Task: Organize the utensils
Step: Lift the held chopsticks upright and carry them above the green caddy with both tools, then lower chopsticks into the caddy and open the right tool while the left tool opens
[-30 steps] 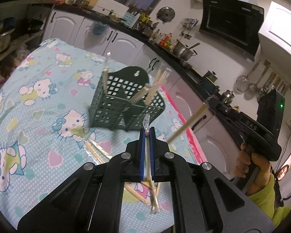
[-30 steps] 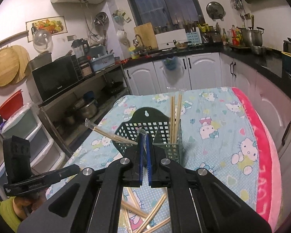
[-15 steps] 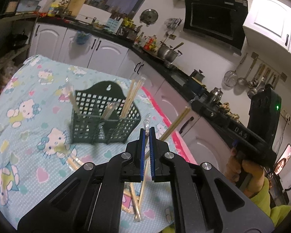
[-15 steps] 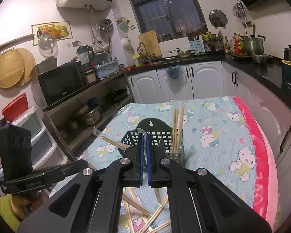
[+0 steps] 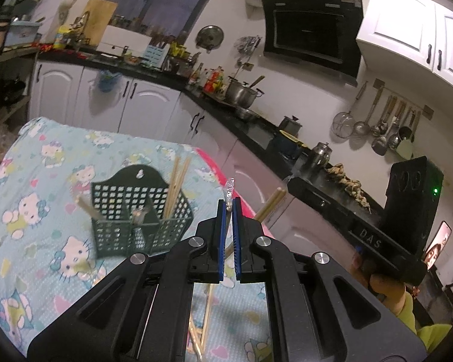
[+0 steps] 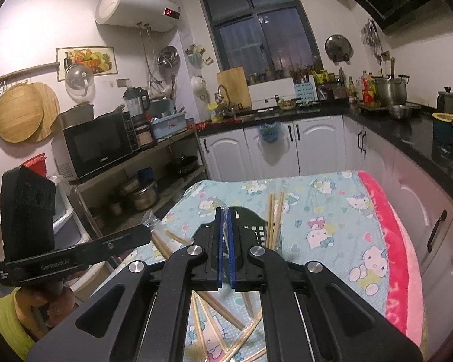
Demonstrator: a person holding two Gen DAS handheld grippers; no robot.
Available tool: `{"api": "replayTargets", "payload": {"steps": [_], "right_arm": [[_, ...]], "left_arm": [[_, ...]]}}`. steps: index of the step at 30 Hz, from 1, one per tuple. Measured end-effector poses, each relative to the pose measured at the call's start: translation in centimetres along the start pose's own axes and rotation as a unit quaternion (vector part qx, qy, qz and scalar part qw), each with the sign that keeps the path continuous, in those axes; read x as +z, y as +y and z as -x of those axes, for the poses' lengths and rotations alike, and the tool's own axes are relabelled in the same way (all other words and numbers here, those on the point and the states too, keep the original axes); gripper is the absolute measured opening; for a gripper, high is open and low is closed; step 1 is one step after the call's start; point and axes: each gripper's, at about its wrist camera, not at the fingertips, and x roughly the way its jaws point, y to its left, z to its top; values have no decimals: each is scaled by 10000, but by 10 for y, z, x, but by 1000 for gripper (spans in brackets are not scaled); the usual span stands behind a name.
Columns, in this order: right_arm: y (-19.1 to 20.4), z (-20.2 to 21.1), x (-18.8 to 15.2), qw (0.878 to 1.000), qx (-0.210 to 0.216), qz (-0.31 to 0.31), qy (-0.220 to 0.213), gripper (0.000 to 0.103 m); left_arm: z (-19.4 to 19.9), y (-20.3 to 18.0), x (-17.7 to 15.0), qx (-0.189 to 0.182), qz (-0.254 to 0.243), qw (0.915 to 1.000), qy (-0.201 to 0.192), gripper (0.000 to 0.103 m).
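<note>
A dark green mesh utensil holder [image 5: 142,211] [image 6: 255,226] stands on the cartoon-cat tablecloth [image 5: 39,187]. Chopsticks [image 5: 175,181] stand upright in its right compartment, and another leans out of the left one. My left gripper [image 5: 229,208] is shut on a clear-wrapped chopstick pair; the wrapper tip [image 5: 229,187] sticks up above the pads. My right gripper [image 6: 225,214] is shut too, with a clear sliver between its pads, and the left wrist view shows a chopstick pair [image 5: 271,202] at its tip. Both grippers hang above and short of the holder.
Several loose chopsticks [image 6: 220,307] lie on the cloth below the grippers. A pink blanket edge [image 6: 386,241] borders the table on the right, beside white cabinets and a black counter [image 6: 407,138]. A shelf with a microwave [image 6: 99,147] stands on the left.
Both grippers have risen and drawn back from the holder, which now looks smaller and lower in both views. Each stays shut on its chopsticks.
</note>
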Motion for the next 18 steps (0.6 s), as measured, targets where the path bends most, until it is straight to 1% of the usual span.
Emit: {"api": "replayTargets", "payload": {"steps": [5, 11, 15, 18], "right_arm": [[1, 5, 3, 9999, -80, -11, -101, 3], [3, 5, 14, 9997, -128, 37, -213, 3], [2, 4, 29, 9994, -135, 7, -313, 3], [4, 4, 42, 9992, -125, 39, -385, 3]], "left_arm": [[-6, -10, 14, -131, -164, 9998, -18, 2], [-9, -23, 37, -306, -363, 9987, -208, 2], [-10, -31, 54, -388, -488, 9975, -323, 2], [-9, -35, 65, -381, -583, 9968, -403, 2]]}}
